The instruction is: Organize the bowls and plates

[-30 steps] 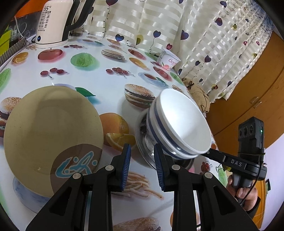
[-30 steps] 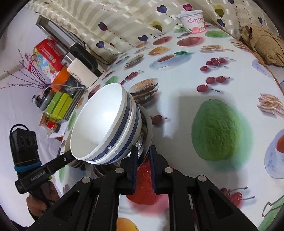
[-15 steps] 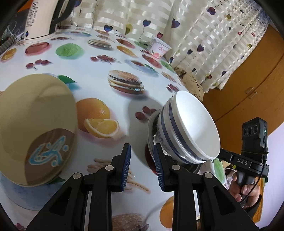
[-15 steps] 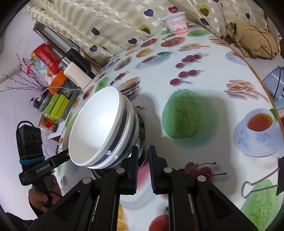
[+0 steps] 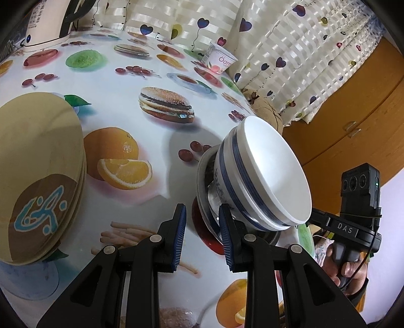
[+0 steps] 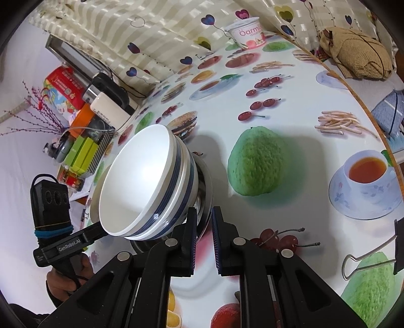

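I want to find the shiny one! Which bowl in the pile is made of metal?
The bottom one: the steel bowl under the two white bowls with blue stripes. It is silvery and mirror-like; the others are plain white china.

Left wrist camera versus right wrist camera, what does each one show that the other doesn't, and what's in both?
Only the left wrist view shows the stack of tan plates and the wooden cabinet.

Only the right wrist view shows the binder clip, the red box and the green boxes at the table's far end.

Both show the stacked blue-striped white bowls nested in a metal bowl, the yogurt cup, the kettle and the fruit-print tablecloth. Each also shows the other tool: the right tool and the left tool flank the bowls.
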### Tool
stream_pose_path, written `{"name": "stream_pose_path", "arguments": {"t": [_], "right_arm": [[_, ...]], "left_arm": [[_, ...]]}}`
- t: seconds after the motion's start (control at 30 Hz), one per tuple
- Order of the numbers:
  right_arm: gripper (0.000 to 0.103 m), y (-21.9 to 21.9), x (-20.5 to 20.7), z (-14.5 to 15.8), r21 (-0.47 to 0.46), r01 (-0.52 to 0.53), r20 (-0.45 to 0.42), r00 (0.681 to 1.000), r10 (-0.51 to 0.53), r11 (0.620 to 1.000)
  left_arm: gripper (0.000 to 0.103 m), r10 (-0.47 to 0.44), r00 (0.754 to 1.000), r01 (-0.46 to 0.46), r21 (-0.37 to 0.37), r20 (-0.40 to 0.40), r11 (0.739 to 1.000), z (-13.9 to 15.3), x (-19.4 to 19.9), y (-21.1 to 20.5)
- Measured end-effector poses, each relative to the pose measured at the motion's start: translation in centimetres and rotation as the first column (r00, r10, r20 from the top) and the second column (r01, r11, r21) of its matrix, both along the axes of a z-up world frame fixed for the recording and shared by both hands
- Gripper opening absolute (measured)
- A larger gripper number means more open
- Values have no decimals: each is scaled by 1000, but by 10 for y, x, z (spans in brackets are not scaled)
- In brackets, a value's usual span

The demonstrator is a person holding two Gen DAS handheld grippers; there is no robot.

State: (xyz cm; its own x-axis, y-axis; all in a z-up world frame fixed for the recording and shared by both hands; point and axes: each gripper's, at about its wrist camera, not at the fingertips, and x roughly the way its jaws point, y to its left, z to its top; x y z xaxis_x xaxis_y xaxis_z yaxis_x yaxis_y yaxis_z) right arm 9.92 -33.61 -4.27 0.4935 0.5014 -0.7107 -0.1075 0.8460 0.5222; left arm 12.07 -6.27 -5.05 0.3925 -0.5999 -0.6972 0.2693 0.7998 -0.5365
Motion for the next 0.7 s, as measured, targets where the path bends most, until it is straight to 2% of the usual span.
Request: {"name": "stream_pose_path", "arguments": {"t": [0.13, 0.3, 0.7], "right_arm": [[12, 0, 0, 0, 5, -4, 0, 1000, 4, 1000], [11, 1, 0, 1, 8, -2, 6, 1000, 2, 1000], [11, 1, -1, 1, 13, -6, 13, 1000, 6, 1000]], "left_arm": [[27, 5, 1000, -5, -15, -1, 1000, 0, 1, 1], [15, -10, 1000, 11, -47, 7, 999, 0, 0, 0], [15, -14, 1000, 14, -67, 2, 998, -2, -1, 4]]}}
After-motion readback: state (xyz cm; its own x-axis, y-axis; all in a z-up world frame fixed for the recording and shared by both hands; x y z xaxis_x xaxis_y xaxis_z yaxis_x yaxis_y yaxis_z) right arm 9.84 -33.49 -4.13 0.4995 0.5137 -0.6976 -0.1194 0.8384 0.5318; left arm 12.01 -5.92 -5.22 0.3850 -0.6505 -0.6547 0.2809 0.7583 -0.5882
